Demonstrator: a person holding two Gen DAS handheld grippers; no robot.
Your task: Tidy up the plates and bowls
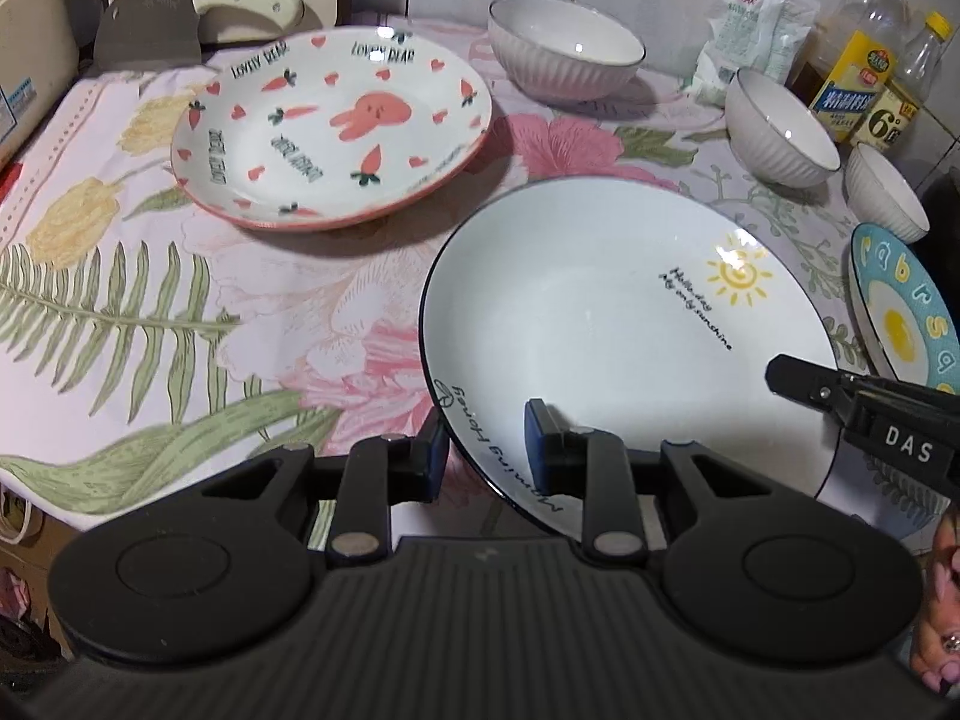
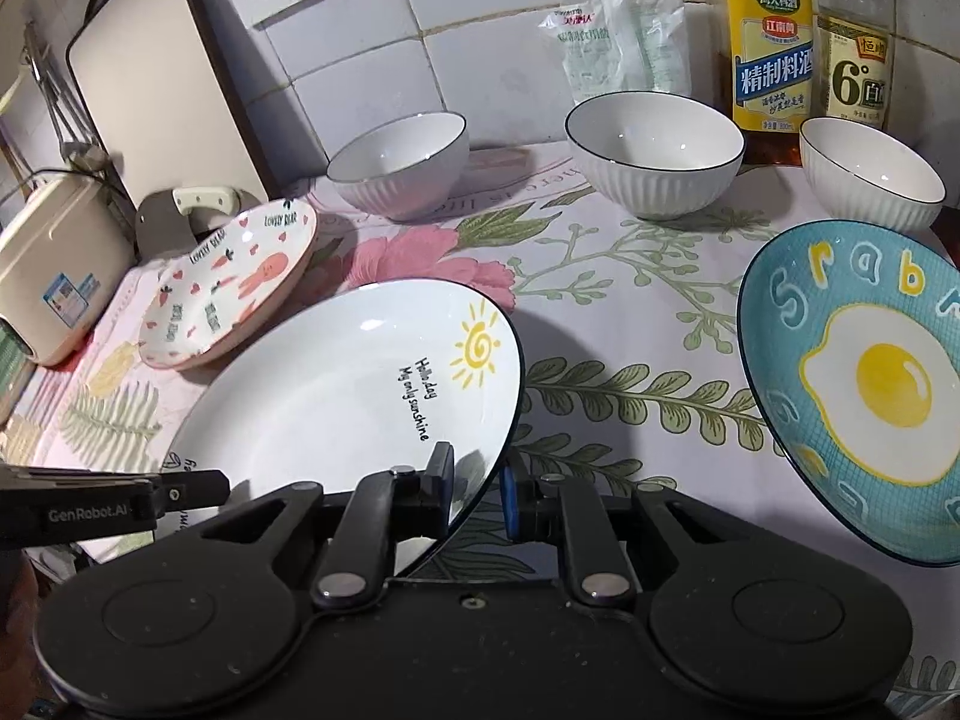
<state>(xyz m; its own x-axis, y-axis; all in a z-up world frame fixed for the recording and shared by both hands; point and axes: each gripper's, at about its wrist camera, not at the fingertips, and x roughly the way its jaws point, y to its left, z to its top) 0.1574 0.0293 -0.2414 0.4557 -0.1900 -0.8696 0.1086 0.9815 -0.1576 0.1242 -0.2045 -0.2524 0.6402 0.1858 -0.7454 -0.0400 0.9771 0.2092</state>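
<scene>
I hold the sun plate pinched at its near rim by both grippers; the carrot plate lies far-left.

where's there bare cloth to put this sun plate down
Widest bare cloth: the fern-print patch left of the sun plate, in front of the carrot plate. A second gap lies between the sun plate and the egg plate. The back is crowded with three bowls and bottles.
</scene>
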